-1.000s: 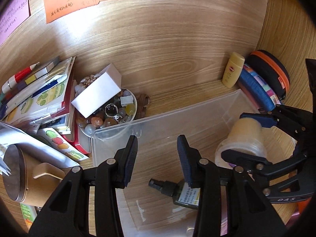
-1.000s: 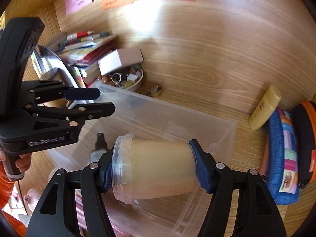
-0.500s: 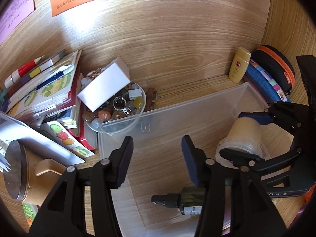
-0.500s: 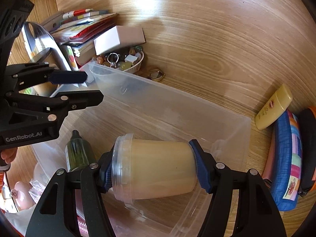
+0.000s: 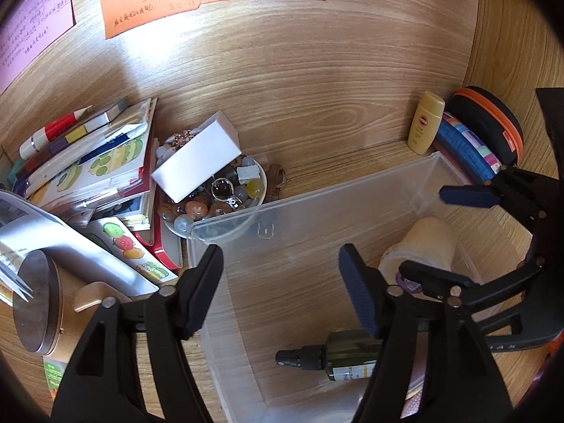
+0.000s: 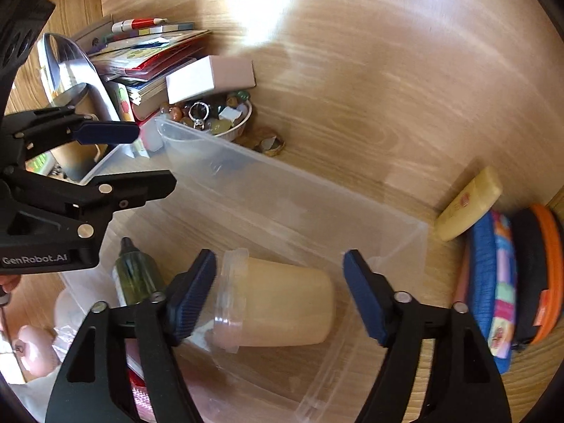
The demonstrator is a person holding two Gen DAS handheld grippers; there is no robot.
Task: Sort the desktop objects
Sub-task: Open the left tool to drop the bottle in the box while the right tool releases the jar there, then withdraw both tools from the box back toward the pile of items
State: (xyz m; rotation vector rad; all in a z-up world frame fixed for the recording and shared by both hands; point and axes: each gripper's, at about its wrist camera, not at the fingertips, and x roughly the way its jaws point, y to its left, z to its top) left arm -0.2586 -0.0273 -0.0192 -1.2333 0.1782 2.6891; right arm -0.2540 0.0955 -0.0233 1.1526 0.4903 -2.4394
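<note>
Right wrist: right hand-held gripper (image 6: 278, 292) just opened, jar (image 6: 278, 306) released.

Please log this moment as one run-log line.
left hand-held gripper: just opened, empty | right hand-held gripper: just opened, jar released | jar, spray bottle: in clear bin

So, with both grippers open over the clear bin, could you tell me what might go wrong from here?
1. The cream jar lies on its side in the clear bin, between the right gripper's just-opened jaws; it might roll or get nudged as the gripper pulls away.
2. The left gripper, jaws just opened and empty, hangs above the green spray bottle and near the bin's wall, which it could clip.
3. The bead bowl touches the bin; a shove may spill it.
</note>
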